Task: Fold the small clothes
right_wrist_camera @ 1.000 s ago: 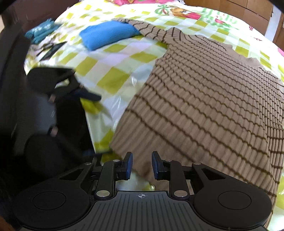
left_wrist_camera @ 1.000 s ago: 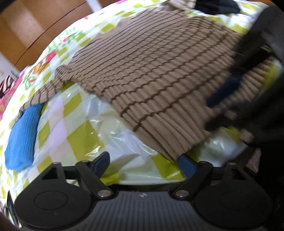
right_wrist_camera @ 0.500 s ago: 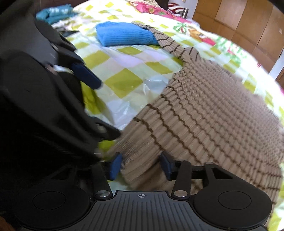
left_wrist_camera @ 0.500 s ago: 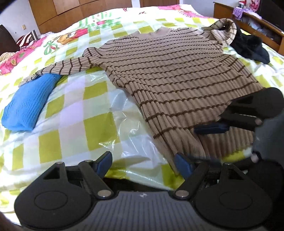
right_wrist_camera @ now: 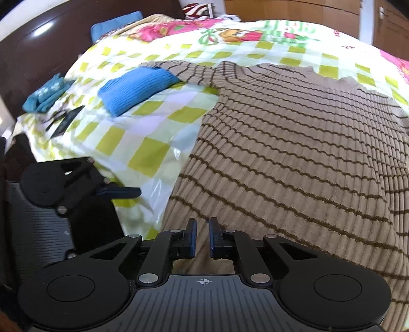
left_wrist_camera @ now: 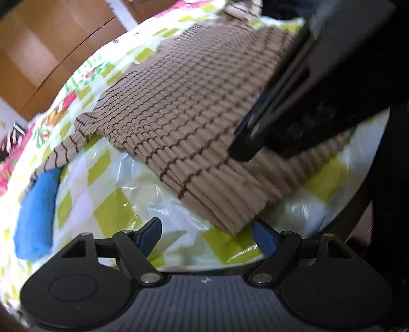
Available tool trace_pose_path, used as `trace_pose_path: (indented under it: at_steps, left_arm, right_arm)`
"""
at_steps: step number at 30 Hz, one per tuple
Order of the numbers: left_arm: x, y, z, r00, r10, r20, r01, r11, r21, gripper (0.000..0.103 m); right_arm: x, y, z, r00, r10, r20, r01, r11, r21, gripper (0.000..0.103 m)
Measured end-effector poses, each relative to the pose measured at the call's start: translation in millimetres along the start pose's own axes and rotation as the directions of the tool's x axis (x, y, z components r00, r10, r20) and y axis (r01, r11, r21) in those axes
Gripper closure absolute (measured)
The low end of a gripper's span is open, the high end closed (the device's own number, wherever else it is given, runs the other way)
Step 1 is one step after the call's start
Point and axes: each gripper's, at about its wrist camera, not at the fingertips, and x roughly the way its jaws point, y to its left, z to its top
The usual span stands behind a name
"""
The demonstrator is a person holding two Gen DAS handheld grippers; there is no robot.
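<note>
Surface: bed covered by a checked sheet (right_wrist_camera: 143, 153) of yellow-green and white squares, with a cartoon-printed band along the far side; clear plastic film (left_wrist_camera: 163, 204) lies wrinkled over the near part. Room: dark headboard (right_wrist_camera: 46, 46) on one side, wooden cabinet doors (right_wrist_camera: 294, 11) beyond the far edge.

Item 1: brown striped sweater (right_wrist_camera: 294, 158), ribbed knit, spread flat, one sleeve stretched toward the headboard side. Its hem lies at the near edge of the bed.

Item 2: folded blue knit (right_wrist_camera: 135, 88), just beside that sleeve's cuff; whether they touch cannot be told.

Item 3: teal cloth (right_wrist_camera: 44, 95) near the bed's corner, with a dark flat object (right_wrist_camera: 66, 121) beside it.

Right gripper (right_wrist_camera: 202, 238): jaws closing, nearly together over the sweater's hem corner; fabric shows in the narrow gap, but whether the pads press it cannot be told.

Left gripper (left_wrist_camera: 207, 231): jaws spread wide, released, with the sweater's hem corner just ahead of them, not touched.

Open room: bare sheet between sweater and blue knit.
</note>
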Motion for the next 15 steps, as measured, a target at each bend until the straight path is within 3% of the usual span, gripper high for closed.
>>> trace_pose_path:
  at_steps: [1, 5, 7, 9, 15]
  left_arm:
    - [1.1, -1.6, -2.0, 1.0, 0.021, -0.006, -0.021, 1.0, 0.017, 0.012]
    - [8.8, 8.9, -0.5, 0.998, 0.058, -0.034, -0.059, 0.998, -0.026, 0.014]
    - [9.3, 18.1, 3.7, 0.998, 0.057, -0.019, -0.058, 0.994, -0.089, 0.015]
    - [10.1, 25.6, 6.4, 0.999, 0.052, -0.008, -0.053, 0.988, -0.144, 0.015]
    - [4.4, 42.3, 2.0, 0.999, 0.033, 0.01, -0.029, 0.963, -0.266, 0.022]
  right_arm:
    - [-0.4, 1.5, -3.5, 1.0, 0.012, -0.014, -0.013, 1.0, -0.018, 0.085]
    - [-0.5, 17.8, -24.0, 0.999, -0.023, -0.032, 0.018, 0.987, -0.162, 0.083]
    - [2.0, 23.1, -30.8, 0.999, -0.038, -0.039, 0.029, 0.976, -0.216, 0.065]
    - [4.8, 25.9, -33.6, 0.998, -0.051, -0.023, 0.044, 0.971, -0.237, 0.055]
    - [23.3, 42.9, -33.0, 0.987, -0.141, 0.072, 0.158, 0.924, -0.347, 0.058]
